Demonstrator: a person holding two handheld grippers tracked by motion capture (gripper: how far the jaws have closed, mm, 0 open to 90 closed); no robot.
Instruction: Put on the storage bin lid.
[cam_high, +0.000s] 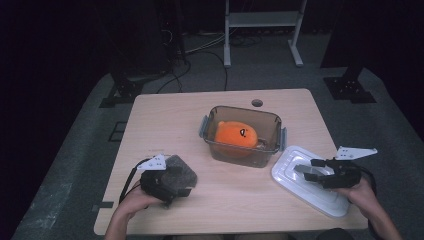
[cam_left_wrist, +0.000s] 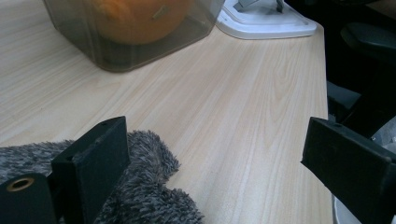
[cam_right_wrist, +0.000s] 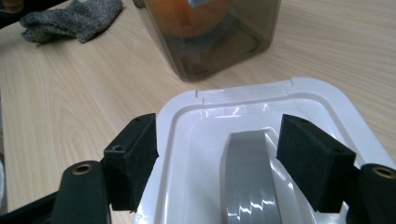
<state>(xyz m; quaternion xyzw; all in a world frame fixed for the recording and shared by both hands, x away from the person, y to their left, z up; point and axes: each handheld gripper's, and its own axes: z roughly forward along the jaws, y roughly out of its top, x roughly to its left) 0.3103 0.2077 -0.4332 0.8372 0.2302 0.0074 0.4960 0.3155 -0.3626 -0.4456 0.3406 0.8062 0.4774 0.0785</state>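
- The room is dark; in the upper part of the high view a grey floor carries black cables and the feet of a white metal stand.
- A pale wood-grain table fills the middle of that view, with a small round hole near its far edge.
- A smoky clear container stands at the centre of the table, open at the top, with an orange plush toy inside.
- A white lid lies flat on the table at lower right of the high view, just beside the container and apart from it; a grey handle strip runs along its middle.
- The right gripper reaches in from the right over the lid. In the right gripper view its jaws stand wide apart, one at the lid's left rim and one over the lid to the right of the grey strip, gripping nothing.
- A grey fuzzy cloth lies at lower left of the high view, well apart from the lid.
- The left gripper sits at the cloth. In the left gripper view its jaws are spread wide, the left one resting against the cloth, bare table between them, nothing clamped.
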